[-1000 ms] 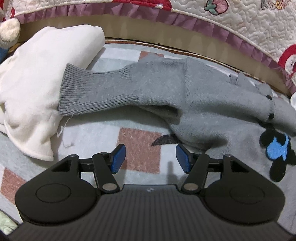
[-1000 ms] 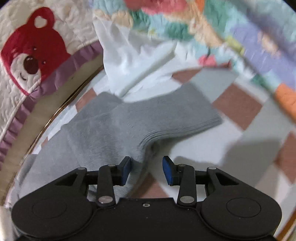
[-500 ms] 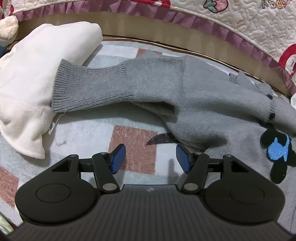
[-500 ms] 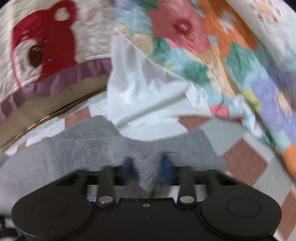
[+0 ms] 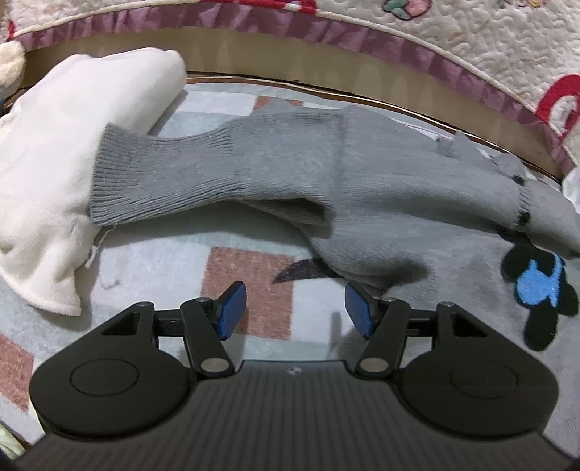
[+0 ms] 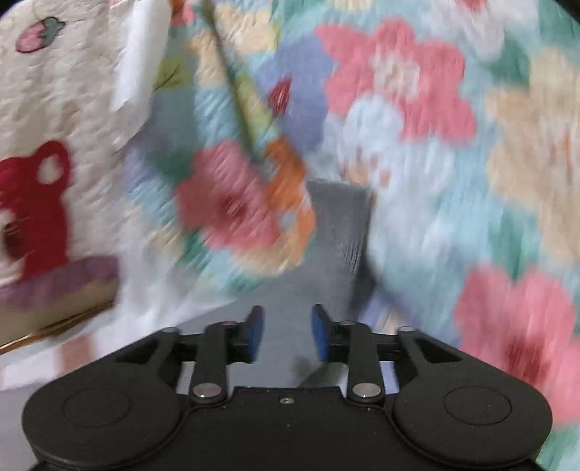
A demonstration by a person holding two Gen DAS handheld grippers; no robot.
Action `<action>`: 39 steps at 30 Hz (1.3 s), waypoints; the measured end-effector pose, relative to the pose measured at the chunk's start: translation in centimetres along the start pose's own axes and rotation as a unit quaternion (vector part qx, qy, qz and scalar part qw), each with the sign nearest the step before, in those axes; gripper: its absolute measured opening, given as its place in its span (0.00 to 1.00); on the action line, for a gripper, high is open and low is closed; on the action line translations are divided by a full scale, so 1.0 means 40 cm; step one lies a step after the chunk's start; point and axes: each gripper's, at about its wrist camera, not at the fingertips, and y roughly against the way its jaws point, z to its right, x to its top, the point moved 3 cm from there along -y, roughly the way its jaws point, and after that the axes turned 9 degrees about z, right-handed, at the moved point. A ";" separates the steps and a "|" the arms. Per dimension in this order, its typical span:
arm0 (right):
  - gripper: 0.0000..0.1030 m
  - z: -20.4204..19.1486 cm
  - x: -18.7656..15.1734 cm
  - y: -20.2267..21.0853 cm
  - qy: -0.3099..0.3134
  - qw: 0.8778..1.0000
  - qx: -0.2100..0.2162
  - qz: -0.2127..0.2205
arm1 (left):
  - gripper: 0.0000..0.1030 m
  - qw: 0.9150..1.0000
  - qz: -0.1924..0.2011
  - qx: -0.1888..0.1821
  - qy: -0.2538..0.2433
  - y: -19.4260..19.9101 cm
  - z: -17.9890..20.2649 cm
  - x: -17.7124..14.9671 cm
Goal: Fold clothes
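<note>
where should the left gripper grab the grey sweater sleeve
Take the ribbed cuff of the grey sweater, coming in from its open end on the left: it lies flat on the white garment, exposed and easy to pinch. The left gripper is open.

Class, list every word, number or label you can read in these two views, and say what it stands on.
No text is readable.
Quilt: pictures only.
Grey sweater: blue-and-black figure, no letters.
Left hand-held gripper: tiny mark on its body, too small to read.
</note>
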 end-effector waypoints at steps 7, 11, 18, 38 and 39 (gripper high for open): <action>0.48 -0.148 -0.262 0.183 -0.002 0.950 0.260 -0.175 | 0.62 0.998 -0.034 -0.061 0.007 -0.012 0.011 -0.030; 0.53 -0.210 -0.349 0.227 0.064 0.939 0.273 -0.197 | 0.62 0.995 -0.054 -0.078 0.003 -0.005 0.004 -0.054; 0.48 -0.185 -0.401 0.268 0.029 0.951 0.246 -0.184 | 0.63 0.996 -0.051 -0.063 -0.036 0.019 0.019 -0.086; 0.16 -0.180 -0.293 0.406 -0.058 0.930 0.348 -0.099 | 0.00 0.997 0.071 0.006 -0.029 0.193 0.077 -0.056; 0.15 -0.154 -0.258 0.441 -0.085 0.926 0.359 -0.082 | 0.00 0.996 0.094 0.006 -0.010 0.249 0.060 -0.041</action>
